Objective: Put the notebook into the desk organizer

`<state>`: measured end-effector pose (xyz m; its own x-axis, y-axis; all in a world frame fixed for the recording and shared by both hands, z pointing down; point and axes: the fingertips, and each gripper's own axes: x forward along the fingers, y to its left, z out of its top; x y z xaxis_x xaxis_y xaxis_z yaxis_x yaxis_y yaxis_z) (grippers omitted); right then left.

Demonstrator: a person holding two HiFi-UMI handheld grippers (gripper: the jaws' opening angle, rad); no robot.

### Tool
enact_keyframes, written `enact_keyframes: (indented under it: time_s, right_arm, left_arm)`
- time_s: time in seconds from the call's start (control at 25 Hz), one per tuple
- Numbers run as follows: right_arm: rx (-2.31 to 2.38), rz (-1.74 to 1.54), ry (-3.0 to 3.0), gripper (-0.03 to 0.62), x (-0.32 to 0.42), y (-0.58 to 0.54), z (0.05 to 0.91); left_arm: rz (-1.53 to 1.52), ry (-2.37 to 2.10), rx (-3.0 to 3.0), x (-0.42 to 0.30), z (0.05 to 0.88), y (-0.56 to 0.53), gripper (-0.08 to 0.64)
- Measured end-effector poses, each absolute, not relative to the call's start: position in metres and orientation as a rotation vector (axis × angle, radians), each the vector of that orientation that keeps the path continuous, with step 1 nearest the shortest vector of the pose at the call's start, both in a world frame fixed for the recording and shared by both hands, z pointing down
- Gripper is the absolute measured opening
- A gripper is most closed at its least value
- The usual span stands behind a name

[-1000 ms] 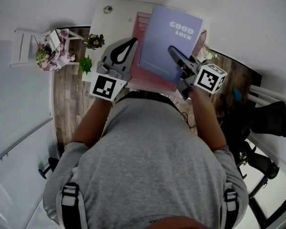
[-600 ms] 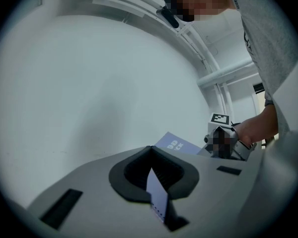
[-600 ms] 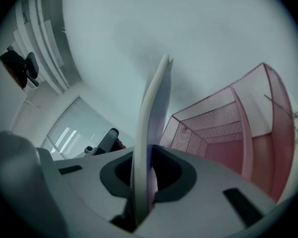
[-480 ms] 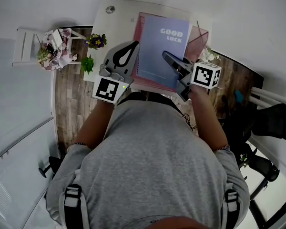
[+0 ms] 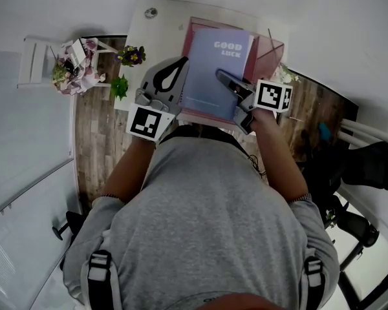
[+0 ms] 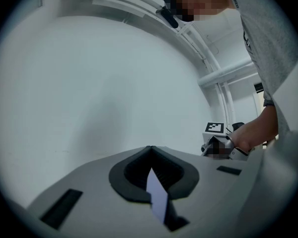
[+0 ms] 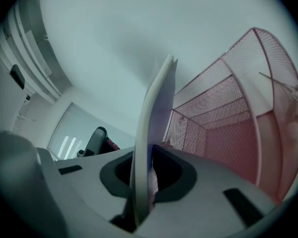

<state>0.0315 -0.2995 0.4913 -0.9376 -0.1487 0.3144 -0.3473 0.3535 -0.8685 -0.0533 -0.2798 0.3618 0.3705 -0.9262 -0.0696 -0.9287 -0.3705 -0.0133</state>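
Observation:
A lilac spiral notebook [image 5: 215, 70] printed "GOOD LUCK" stands on edge over the pink mesh desk organizer [image 5: 271, 49]. My right gripper [image 5: 225, 81] is shut on the notebook's near right part. In the right gripper view the notebook [image 7: 156, 113] rises edge-on from between the jaws, and the organizer's mesh compartments [image 7: 238, 113] lie just to its right. I cannot tell whether its lower edge is inside a slot. My left gripper [image 5: 173, 73] rests beside the notebook's spiral edge, its tips [image 6: 150, 150] together. A pale sliver shows in the hollow behind them.
The organizer stands on a white desk [image 5: 149, 34] against the wall. Two small potted plants [image 5: 129, 55] sit at the desk's left edge. A white stool with flowers [image 5: 68, 66] stands on the wooden floor to the left. A black chair [image 5: 368, 160] is at right.
The right gripper has carried the notebook leftward and down toward the organizer, rolling it more upright. The left gripper has stayed where it was.

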Motion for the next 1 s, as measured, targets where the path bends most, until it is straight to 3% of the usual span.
enact_keyframes:
  time_s: [1.0]
  right_arm:
    - [0.782,1.315,-2.274,0.061,0.033,-0.304,0.537]
  left_arm:
    - [0.053,1.693,-2.627,-0.053,0.370,-0.285,0.018]
